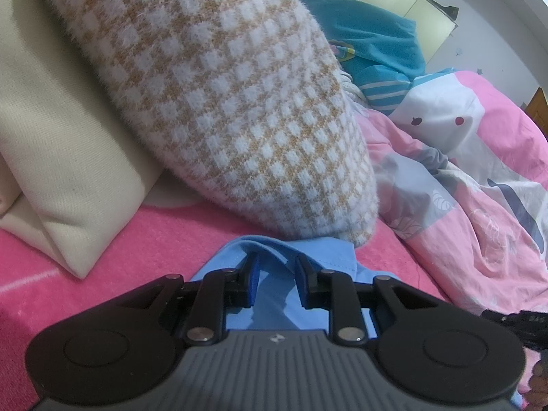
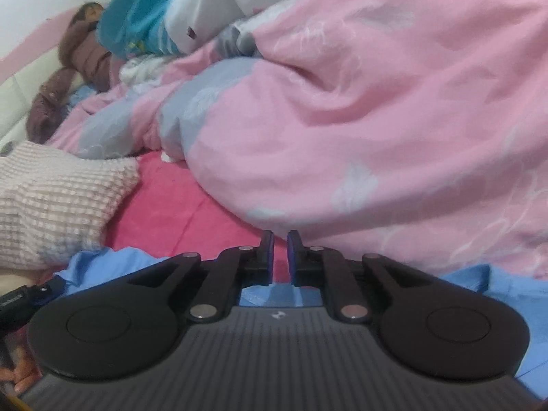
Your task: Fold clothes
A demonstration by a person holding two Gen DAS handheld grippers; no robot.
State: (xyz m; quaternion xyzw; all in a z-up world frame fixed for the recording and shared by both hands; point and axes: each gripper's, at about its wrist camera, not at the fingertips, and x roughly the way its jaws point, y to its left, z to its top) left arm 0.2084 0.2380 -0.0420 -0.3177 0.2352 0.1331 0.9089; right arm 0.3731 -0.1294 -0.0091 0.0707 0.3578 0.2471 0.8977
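A light blue garment [image 1: 270, 294] lies on the pink bed sheet [image 1: 144, 243], right under my left gripper [image 1: 274, 267]. Its fingers stand apart around a raised fold of the blue cloth. In the right wrist view the same blue garment [image 2: 102, 263] spreads under my right gripper [image 2: 281, 239]. Its blue pads are nearly closed with a thin gap, low over the sheet, and nothing shows between them.
A fuzzy orange-and-white checked pillow [image 1: 219, 102] leans just ahead of the left gripper, next to a cream cushion [image 1: 58, 137]. A crumpled pink and grey duvet [image 2: 376, 120] rises right ahead of the right gripper. A teal plush [image 1: 370, 44] and a brown garment [image 2: 78, 68] lie further back.
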